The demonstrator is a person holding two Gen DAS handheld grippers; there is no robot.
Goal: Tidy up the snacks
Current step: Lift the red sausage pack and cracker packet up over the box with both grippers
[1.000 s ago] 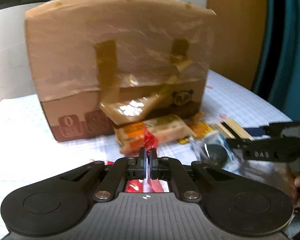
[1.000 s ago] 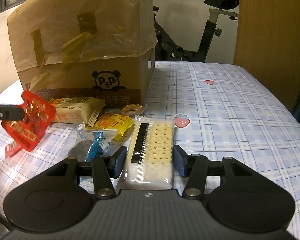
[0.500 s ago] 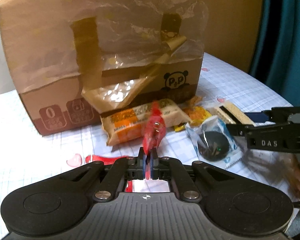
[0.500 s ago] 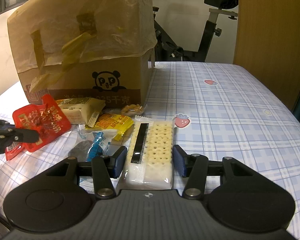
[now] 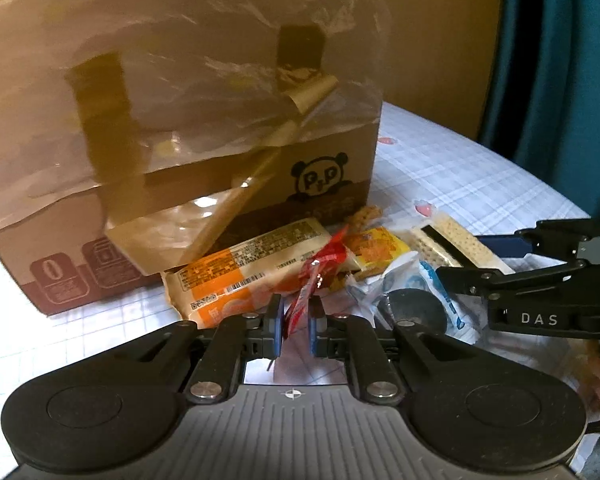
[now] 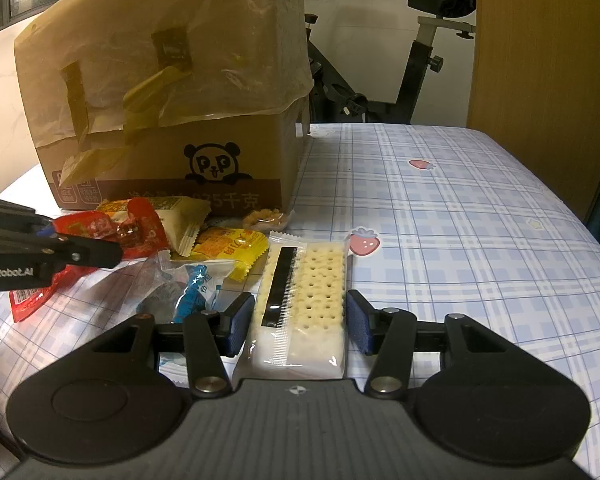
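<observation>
We count one box [image 6: 172, 120] on the counter [image 6: 460, 220], its top draped in one sheet of plastic film [image 6: 204, 52] with brown tape strips, and a panda logo on its front. In front of the box lie the snacks, close together in one loose cluster.

We count six of them: one red pouch [image 5: 316, 276], one orange-and-cream bar [image 5: 252, 264], one yellow pack [image 6: 230, 246], one small clear bag of puffed bits [image 6: 266, 218] against the box, one clear bag with a dark round cookie [image 6: 176, 292], and one cracker pack [image 6: 304, 304].

Our left gripper [image 5: 294, 326] has its fingers slightly apart with the red pouch standing on edge between them; the left pad looks to touch it, while we see a gap on the right side, so we cannot tell whether it is truly gripped. From the right wrist view the pouch sits low by the bar, its lower end on the counter.

Our right gripper [image 6: 300, 322] is wide open, one finger on each side of the cracker pack, a narrow gap showing at both pads. The pack lies flat on the counter, lengthwise between the fingers.

Behind the counter stands one exercise bike [image 6: 420, 48].
</observation>
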